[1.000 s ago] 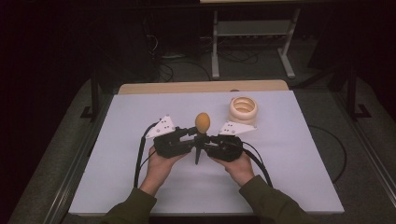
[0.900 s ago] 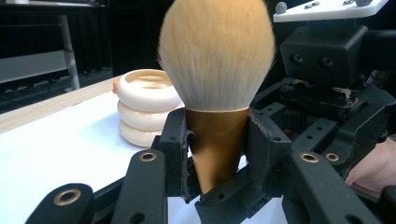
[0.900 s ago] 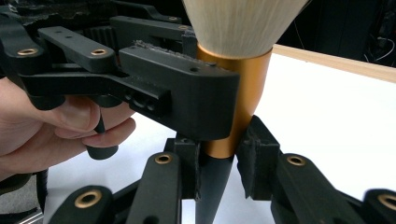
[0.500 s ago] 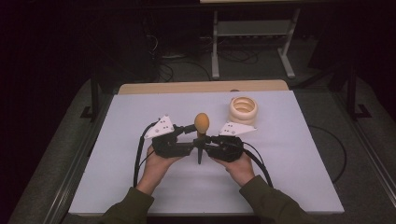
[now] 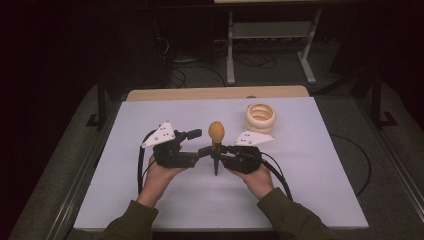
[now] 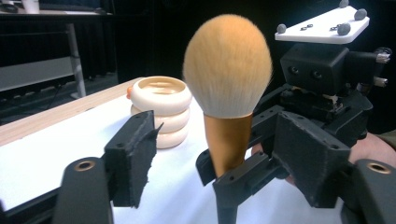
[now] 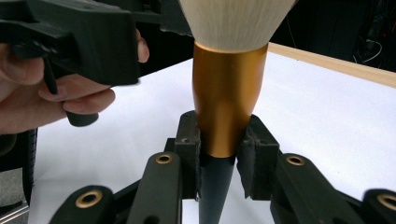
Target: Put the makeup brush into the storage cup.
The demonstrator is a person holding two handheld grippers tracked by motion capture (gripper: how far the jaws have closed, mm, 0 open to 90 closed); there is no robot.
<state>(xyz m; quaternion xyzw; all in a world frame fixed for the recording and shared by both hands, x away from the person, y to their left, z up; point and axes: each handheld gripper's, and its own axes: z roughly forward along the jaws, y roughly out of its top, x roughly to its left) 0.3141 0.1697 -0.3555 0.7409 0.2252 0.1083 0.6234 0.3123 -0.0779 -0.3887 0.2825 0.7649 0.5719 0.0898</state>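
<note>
Makeup brush [image 5: 216, 133] stands upright over mid-table, head up. Right gripper [image 7: 219, 154] is clamped on its gold ferrule just above the black handle. Left gripper [image 6: 205, 154] has just been opening: jaws parted, brush between them, apparently untouched. Stacked cream rings [image 5: 260, 118] sit well behind.

Brush [image 7: 229, 100] bristle top cut off by frame edge, right gripper view.

No writing, label, brand mark or number can be read anywhere; the dark clutter along the upper edge of the frame may carry print, but it is too dim to tell
</note>
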